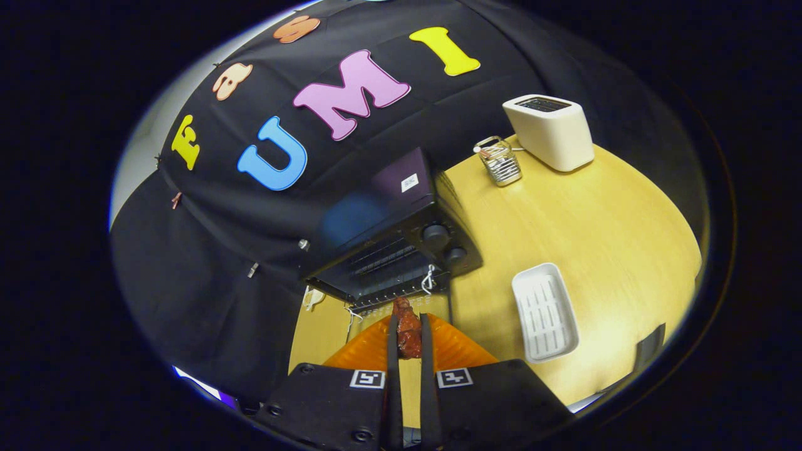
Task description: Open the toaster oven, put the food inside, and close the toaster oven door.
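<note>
A black toaster oven point(391, 241) stands on the wooden table point(601, 232) just beyond my fingers, its glass door point(401, 307) folded down and open, the wire rack visible inside. My gripper point(408, 335) is shut on a reddish-brown piece of food point(407, 329), held between both fingers right in front of the open door. The food's far end reaches toward the oven mouth. Two round knobs point(437, 237) sit on the oven's right side.
A white ribbed tray point(544, 311) lies on the table to the right of the fingers. Farther back stand a white slot toaster point(551, 130) and a small shiny metal rack point(499, 161). Black booth cloth hangs behind and left of the oven.
</note>
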A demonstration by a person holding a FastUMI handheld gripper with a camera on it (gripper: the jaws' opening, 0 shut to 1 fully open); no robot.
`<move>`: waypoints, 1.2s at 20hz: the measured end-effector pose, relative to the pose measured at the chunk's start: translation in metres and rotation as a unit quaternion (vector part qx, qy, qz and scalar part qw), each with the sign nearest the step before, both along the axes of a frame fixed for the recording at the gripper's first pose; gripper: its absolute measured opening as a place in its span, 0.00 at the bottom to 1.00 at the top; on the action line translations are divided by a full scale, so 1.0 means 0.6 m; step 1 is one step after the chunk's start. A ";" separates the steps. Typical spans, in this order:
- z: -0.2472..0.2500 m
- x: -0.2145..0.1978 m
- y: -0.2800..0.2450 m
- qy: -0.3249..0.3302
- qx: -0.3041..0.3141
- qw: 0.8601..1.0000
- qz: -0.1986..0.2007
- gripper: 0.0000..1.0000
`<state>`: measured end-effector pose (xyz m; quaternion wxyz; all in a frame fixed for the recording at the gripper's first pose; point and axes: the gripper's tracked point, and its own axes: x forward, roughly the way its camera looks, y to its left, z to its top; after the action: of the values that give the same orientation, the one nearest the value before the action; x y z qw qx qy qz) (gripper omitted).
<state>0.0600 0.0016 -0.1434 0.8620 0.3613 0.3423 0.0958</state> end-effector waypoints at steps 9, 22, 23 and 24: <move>-0.029 0.114 0.165 -0.069 0.003 0.998 -0.011 0.15; -0.126 0.260 0.198 -0.117 -0.019 0.987 -0.113 0.16; -0.130 0.264 0.195 -0.115 -0.024 0.986 -0.118 0.17; -0.134 0.262 0.191 -0.108 -0.030 0.986 -0.120 0.21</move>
<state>0.2170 0.1165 -0.2237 0.9098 0.3610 0.2038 0.0202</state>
